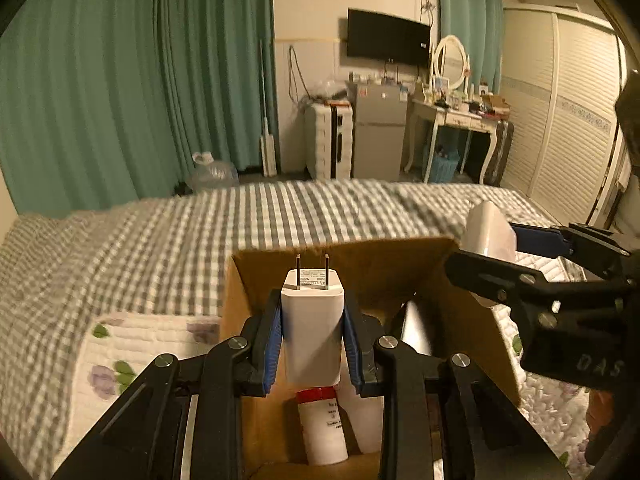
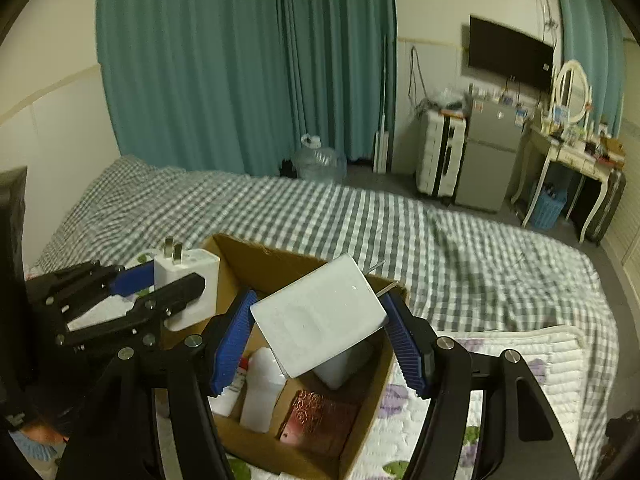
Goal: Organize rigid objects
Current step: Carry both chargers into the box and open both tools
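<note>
A white wall charger (image 1: 313, 328) stands prongs-up over the open cardboard box (image 2: 256, 268) — a white flat adapter (image 2: 320, 316) tilts at its 3 o'clock. Inside lie a red-capped white bottle (image 1: 322, 424), another white bottle (image 2: 262, 392) and a reddish patterned case (image 2: 320, 420).

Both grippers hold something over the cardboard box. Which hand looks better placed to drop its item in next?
Left, probably. The left gripper holds the white two-prong wall charger directly over the open brown cardboard box. The right gripper holds its flat white rectangular block tilted over the box's far corner.

The cardboard box (image 2: 372, 432) sits on the bed (image 2: 480, 248), holding bottles (image 2: 262, 392) and perhaps a case (image 2: 320, 420).
</note>
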`<state>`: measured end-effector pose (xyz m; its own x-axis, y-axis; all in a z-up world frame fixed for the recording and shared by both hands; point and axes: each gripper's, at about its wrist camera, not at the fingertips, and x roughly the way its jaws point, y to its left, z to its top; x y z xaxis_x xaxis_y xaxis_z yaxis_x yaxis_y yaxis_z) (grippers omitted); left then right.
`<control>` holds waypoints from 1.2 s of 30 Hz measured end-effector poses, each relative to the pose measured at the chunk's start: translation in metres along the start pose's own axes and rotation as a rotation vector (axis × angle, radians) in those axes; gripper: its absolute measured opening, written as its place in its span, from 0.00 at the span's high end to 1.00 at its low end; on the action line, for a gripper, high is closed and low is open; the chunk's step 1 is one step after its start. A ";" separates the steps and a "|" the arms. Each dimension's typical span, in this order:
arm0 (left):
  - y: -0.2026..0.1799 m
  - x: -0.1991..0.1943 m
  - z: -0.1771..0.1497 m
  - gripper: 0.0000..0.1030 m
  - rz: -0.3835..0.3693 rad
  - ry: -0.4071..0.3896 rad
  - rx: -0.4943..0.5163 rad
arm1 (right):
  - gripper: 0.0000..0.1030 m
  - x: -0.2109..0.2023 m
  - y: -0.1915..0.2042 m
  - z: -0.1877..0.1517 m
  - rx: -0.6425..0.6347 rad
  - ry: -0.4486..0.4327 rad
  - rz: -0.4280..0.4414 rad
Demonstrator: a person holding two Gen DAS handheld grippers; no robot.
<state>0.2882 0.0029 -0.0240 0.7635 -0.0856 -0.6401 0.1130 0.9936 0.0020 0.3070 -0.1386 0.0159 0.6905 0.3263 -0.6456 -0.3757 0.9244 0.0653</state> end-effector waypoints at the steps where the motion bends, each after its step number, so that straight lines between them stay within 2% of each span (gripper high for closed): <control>1: 0.001 0.006 -0.002 0.73 -0.008 0.011 0.002 | 0.37 0.009 -0.002 0.000 0.007 0.017 0.003; 6: -0.002 0.031 -0.009 0.73 -0.010 0.064 0.012 | 0.37 0.051 -0.008 0.001 0.033 0.104 0.046; 12: 0.002 0.054 -0.015 0.73 -0.020 0.120 0.000 | 0.37 0.093 -0.003 0.004 0.010 0.177 0.034; 20: 0.001 0.055 -0.015 0.71 -0.016 0.133 -0.006 | 0.35 0.112 -0.007 -0.003 0.018 0.219 0.022; 22: 0.001 0.053 -0.014 0.69 -0.014 0.143 -0.010 | 0.26 0.104 -0.010 0.000 0.031 0.189 0.016; 23: 0.001 0.051 -0.013 0.66 -0.012 0.135 -0.011 | 0.26 0.097 -0.011 0.002 0.042 0.171 0.012; 25: -0.002 0.034 -0.009 0.44 -0.001 0.081 -0.006 | 0.24 0.083 -0.014 0.007 0.054 0.142 0.008; 28: -0.010 0.000 0.002 0.41 0.018 0.009 0.019 | 0.19 0.054 -0.018 0.013 0.057 0.093 -0.026; 36: -0.020 -0.086 0.013 0.38 0.065 -0.070 0.043 | 0.08 -0.064 -0.025 0.025 0.081 -0.068 -0.092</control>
<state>0.2286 -0.0109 0.0403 0.8122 -0.0278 -0.5826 0.0880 0.9933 0.0754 0.2877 -0.1776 0.0743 0.7612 0.2498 -0.5985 -0.2599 0.9630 0.0714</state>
